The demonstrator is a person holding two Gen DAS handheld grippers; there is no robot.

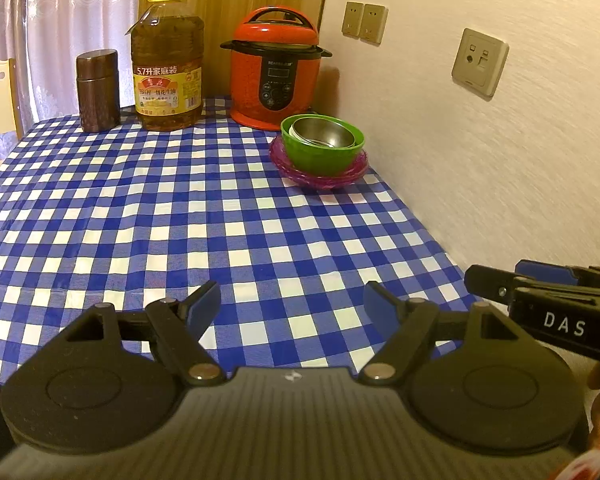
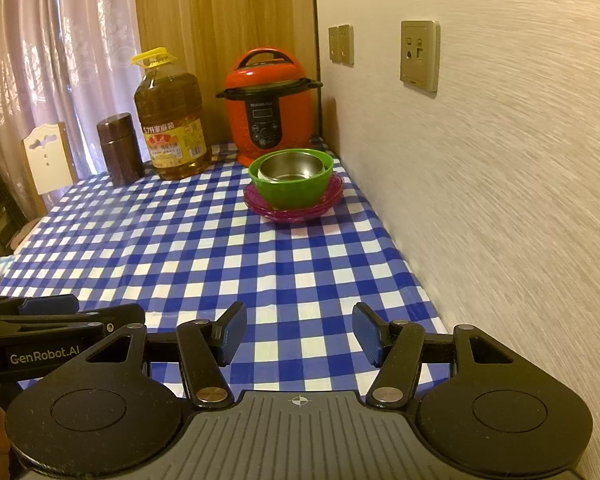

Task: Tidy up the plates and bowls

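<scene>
The stacked bowls (image 2: pixel 291 178) sat on pink plates (image 2: pixel 294 210) well beyond both empty, apart hand-held grippers: left hand-held gripper (image 1: pixel 292 308), right hand-held gripper (image 2: pixel 299 334).

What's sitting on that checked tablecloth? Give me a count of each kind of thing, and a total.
Steel bowl: 1 for sure; a white rim beside it may be another dish
Green bowl: 1
Pink plates: at least 2, stacked
Red pressure cooker: 1
Oil bottle: 1
Brown canister: 1
Total: at least 7
</scene>
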